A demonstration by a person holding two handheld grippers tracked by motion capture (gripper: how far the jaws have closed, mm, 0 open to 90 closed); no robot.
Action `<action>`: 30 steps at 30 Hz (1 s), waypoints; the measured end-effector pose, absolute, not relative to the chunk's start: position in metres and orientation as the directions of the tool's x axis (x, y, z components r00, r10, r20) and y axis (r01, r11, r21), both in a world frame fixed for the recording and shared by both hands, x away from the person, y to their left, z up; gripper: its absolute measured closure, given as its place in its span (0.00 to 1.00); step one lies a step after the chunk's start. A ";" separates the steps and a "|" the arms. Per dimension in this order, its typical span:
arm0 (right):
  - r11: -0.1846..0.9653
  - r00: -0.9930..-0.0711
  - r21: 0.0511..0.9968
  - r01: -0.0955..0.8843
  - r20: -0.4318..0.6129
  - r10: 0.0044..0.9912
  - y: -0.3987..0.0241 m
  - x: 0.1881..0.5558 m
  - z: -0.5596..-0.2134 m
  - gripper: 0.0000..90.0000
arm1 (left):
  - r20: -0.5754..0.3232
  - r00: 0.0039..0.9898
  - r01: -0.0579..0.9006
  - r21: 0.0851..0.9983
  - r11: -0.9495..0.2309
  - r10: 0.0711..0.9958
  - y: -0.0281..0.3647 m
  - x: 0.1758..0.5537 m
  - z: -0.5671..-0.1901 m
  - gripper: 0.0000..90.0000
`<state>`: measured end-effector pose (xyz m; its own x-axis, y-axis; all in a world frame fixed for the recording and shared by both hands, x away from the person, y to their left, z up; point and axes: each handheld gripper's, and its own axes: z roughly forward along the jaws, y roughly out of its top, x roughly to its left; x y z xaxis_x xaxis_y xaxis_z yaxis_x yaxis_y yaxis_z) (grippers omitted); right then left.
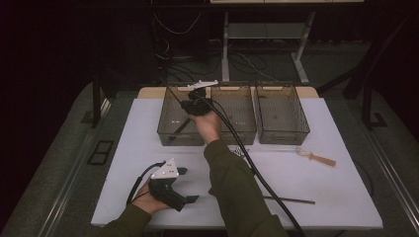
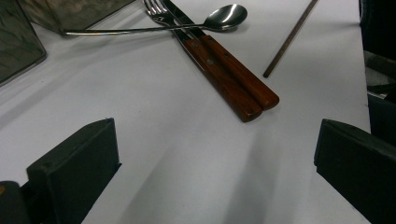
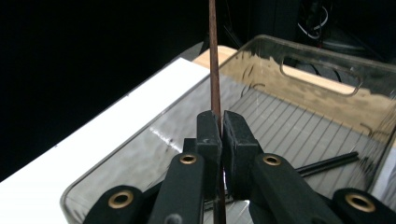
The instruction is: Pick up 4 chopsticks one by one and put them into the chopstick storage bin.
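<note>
My right gripper hangs over the left clear bin at the back of the white table. In the right gripper view its jaws are shut on a thin brown chopstick that stands upright above the bin's floor. A black chopstick lies on that floor. My left gripper rests low at the table's front left, open with nothing in it. Between its wide-apart jaws I see bare white table. Beyond them lie a fork and knife with reddish wooden handles, a spoon and another chopstick.
Two more clear bins stand in a row right of the first. A pale wooden-handled utensil lies at mid right. A dark chopstick lies near the front edge. The right gripper's cable trails across the table.
</note>
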<state>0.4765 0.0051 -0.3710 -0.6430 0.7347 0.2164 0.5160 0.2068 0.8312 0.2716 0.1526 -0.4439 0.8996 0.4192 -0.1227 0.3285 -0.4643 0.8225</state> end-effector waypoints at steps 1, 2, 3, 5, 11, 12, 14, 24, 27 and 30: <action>0.209 -0.641 0.827 0.522 0.218 0.736 0.007 0.477 -0.374 0.95 | -0.123 0.899 0.329 0.822 -0.465 0.419 0.153 0.272 -0.444 0.00; 0.215 -0.637 0.823 0.526 0.214 0.740 0.008 0.477 -0.375 0.95 | -0.124 0.900 0.328 0.822 -0.465 0.418 0.153 0.272 -0.444 0.00; 0.223 -0.632 0.819 0.529 0.205 0.747 0.009 0.477 -0.377 0.95 | -0.126 0.900 0.330 0.822 -0.464 0.417 0.152 0.272 -0.444 0.00; 0.239 -0.624 0.806 0.542 0.195 0.756 0.010 0.478 -0.382 0.91 | -0.129 0.900 0.332 0.822 -0.462 0.417 0.153 0.271 -0.444 0.00; 0.270 -0.630 0.796 0.542 0.172 0.757 0.007 0.477 -0.381 0.70 | -0.122 0.903 0.324 0.822 -0.468 0.412 0.153 0.272 -0.444 0.00; 0.271 -0.635 0.798 0.538 0.173 0.753 0.006 0.477 -0.379 0.68 | -0.124 0.902 0.327 0.822 -0.466 0.414 0.153 0.272 -0.444 0.00; 0.276 -0.640 0.802 0.531 0.165 0.751 0.003 0.475 -0.376 0.65 | -0.123 0.902 0.326 0.824 -0.464 0.415 0.153 0.272 -0.444 0.00; 0.314 -0.715 0.812 0.491 0.171 0.678 -0.029 0.456 -0.361 0.49 | -0.126 0.901 0.328 0.825 -0.460 0.415 0.154 0.272 -0.443 0.00; 0.336 -0.743 0.813 0.476 0.167 0.648 -0.045 0.447 -0.358 0.46 | -0.134 0.898 0.333 0.830 -0.448 0.419 0.153 0.271 -0.443 0.00; 0.360 -0.769 0.813 0.457 0.158 0.620 -0.062 0.436 -0.357 0.43 | -0.139 0.896 0.338 0.829 -0.445 0.422 0.154 0.271 -0.443 0.00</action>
